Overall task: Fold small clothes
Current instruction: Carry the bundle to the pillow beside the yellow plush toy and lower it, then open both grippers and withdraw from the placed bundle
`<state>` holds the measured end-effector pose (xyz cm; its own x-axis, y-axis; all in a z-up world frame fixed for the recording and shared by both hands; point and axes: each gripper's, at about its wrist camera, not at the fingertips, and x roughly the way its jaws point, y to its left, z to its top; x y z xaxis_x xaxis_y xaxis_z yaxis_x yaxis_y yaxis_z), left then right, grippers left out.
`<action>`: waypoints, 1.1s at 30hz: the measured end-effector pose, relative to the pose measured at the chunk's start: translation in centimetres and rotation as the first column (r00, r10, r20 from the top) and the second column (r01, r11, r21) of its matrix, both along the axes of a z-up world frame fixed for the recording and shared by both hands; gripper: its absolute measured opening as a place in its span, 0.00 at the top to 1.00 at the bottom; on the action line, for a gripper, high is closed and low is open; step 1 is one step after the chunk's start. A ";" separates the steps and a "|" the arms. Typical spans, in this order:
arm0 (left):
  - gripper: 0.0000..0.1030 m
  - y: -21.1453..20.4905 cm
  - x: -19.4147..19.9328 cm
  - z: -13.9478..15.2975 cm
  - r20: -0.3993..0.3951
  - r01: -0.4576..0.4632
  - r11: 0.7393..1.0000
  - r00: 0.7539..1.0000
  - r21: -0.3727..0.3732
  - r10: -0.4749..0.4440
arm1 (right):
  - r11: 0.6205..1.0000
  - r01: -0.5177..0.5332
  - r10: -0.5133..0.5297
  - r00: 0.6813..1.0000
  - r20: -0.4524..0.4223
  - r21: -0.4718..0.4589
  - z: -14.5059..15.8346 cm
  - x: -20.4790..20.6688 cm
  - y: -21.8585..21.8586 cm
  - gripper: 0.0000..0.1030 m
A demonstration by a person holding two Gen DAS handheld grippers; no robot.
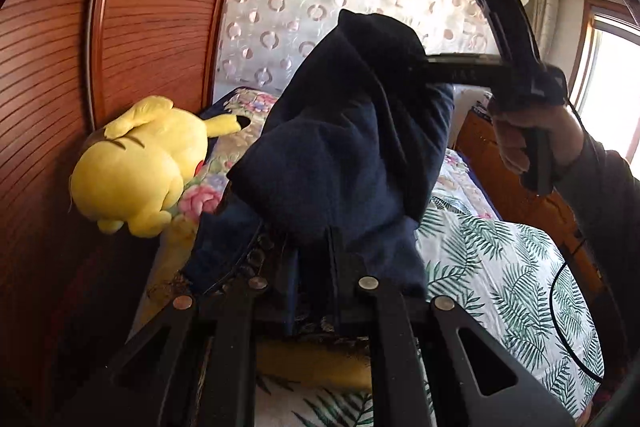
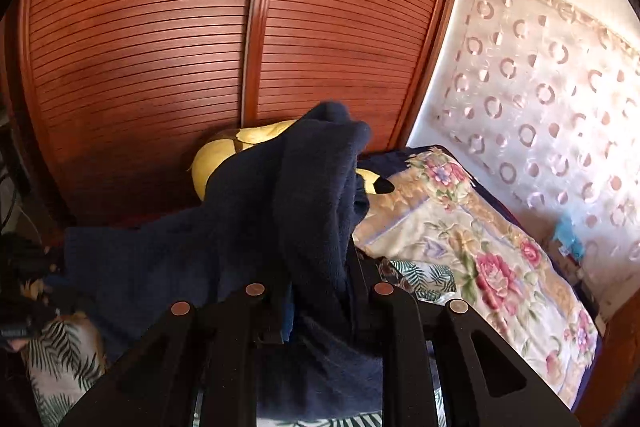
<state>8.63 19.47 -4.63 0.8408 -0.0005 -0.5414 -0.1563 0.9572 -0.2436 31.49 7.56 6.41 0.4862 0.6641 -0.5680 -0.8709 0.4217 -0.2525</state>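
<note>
A dark navy fleece garment hangs in the air over the bed, held by both grippers. My left gripper is shut on its lower edge. My right gripper comes in from the right in the left wrist view and is shut on the garment's upper part. In the right wrist view the right gripper is shut on the garment, which drapes left toward the left gripper at the left edge. The fingertips are hidden in the cloth.
A yellow plush toy lies on the bed against the brown slatted wardrobe. A floral quilt and a leaf-print sheet cover the bed. A patterned curtain hangs behind. A wooden bed frame stands at right.
</note>
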 end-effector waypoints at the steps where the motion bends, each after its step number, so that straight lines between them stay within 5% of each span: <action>1: 0.87 -0.1 0.0 -0.2 -0.007 -0.003 1.000 1.000 -0.005 0.003 | 1.000 0.029 -0.029 1.000 0.002 0.007 0.2 -0.5 -0.4 0.71; 4: 0.87 0.0 0.0 -0.7 -0.026 -0.011 1.000 1.000 -0.008 0.010 | 0.989 0.146 -0.146 0.989 0.005 0.037 1.2 -0.5 -1.3 0.50; 12: 0.78 -0.2 -0.2 -0.4 -0.034 -0.038 0.997 0.999 0.060 0.040 | 0.989 0.134 -0.129 0.989 -0.075 0.063 -1.0 -3.4 -4.3 0.50; 16: 0.54 -1.2 -1.3 0.5 0.001 -0.020 0.995 1.000 0.101 0.020 | 0.979 0.177 -0.166 0.980 -0.107 0.097 -1.8 -4.3 -6.4 0.50; 20: 0.18 -2.1 -2.1 1.2 0.033 0.006 0.994 0.999 0.113 -0.010 | 0.969 0.214 -0.199 0.972 -0.125 0.125 -2.4 -6.9 -9.1 0.50; 28: 0.13 -6.4 -2.7 2.3 0.033 0.086 0.985 0.995 0.149 -0.092 | 0.940 0.289 -0.269 0.955 -0.124 0.181 -3.1 -13.3 -14.9 0.50; 33: 0.13 -9.4 -3.4 2.8 0.040 0.134 0.978 0.989 0.161 -0.143 | 0.920 0.332 -0.314 0.942 -0.114 0.210 -3.4 -17.7 -18.3 0.39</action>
<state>5.18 10.08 -1.85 0.8651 -0.0370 -0.5002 -0.0108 0.9957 -0.0924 13.82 -10.77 3.03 0.6565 0.5916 -0.4680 -0.6906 0.7210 -0.0573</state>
